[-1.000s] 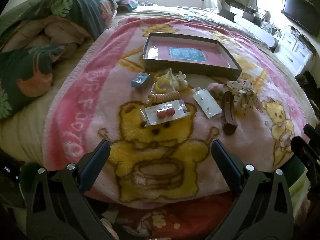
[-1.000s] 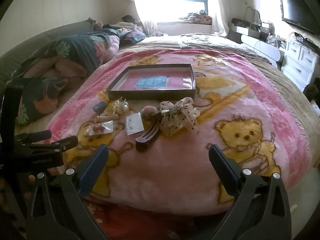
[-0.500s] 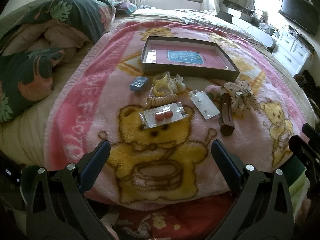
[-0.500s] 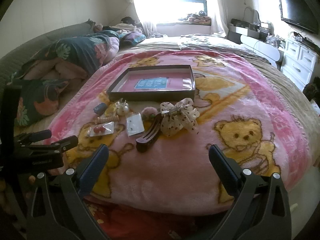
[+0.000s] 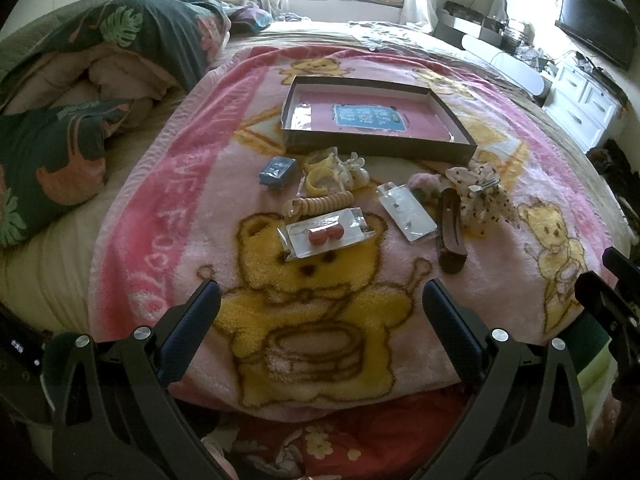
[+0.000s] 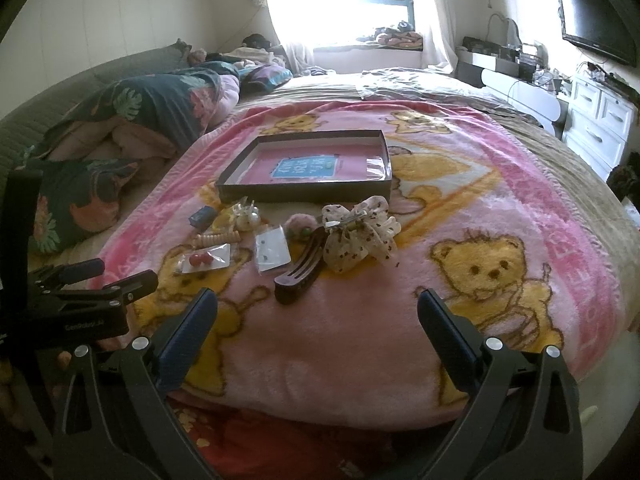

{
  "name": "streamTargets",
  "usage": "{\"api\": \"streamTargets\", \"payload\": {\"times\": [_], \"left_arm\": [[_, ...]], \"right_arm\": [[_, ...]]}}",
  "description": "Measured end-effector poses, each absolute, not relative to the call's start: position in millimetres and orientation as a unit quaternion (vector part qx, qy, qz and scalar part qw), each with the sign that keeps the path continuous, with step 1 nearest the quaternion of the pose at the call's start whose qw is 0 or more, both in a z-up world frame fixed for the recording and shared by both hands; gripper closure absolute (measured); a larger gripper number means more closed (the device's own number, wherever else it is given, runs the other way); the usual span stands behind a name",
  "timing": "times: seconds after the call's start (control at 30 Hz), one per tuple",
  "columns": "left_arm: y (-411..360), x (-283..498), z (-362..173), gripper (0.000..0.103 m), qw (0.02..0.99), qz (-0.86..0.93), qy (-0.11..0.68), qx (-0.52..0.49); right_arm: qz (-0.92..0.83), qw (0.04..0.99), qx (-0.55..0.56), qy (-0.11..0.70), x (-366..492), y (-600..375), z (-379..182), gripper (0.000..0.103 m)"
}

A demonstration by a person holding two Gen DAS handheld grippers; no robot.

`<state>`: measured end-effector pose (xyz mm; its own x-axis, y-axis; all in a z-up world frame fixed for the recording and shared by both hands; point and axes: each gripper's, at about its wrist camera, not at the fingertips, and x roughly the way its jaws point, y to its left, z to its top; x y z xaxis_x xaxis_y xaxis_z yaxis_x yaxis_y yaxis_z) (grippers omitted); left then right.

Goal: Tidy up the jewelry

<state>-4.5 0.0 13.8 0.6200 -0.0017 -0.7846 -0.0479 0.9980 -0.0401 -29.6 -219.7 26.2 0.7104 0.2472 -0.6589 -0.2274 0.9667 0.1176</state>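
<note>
While both grippers hang over the near edge of the pink bear blanket [image 5: 168,208], no piece is picked up yet, so the sorting seems to be only at its start. The left gripper [image 5: 320,312] has its jaws spread wide and holds nothing; the right gripper [image 6: 318,316] is the same. The jewelry lies loose between them and the shallow box [image 5: 460,142]: a packet of red earrings [image 5: 326,234], a brown hair clip [image 6: 298,276] and a dotted bow [image 6: 360,236]. The box is empty. The next move probably needs one gripper to go forward, come down on the nearest piece and close gently.
</note>
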Motion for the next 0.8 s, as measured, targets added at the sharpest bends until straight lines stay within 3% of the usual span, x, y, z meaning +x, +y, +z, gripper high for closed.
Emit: {"api": "streamTargets", "payload": {"times": [0.8], "left_arm": [[0.7, -3.1, 13.3, 0.008, 0.898, 0.014, 0.438, -0.026]], "right_arm": [[0.132, 0.923, 0.015, 0.361, -31.3, -216.9, 27.8, 0.004]]}}
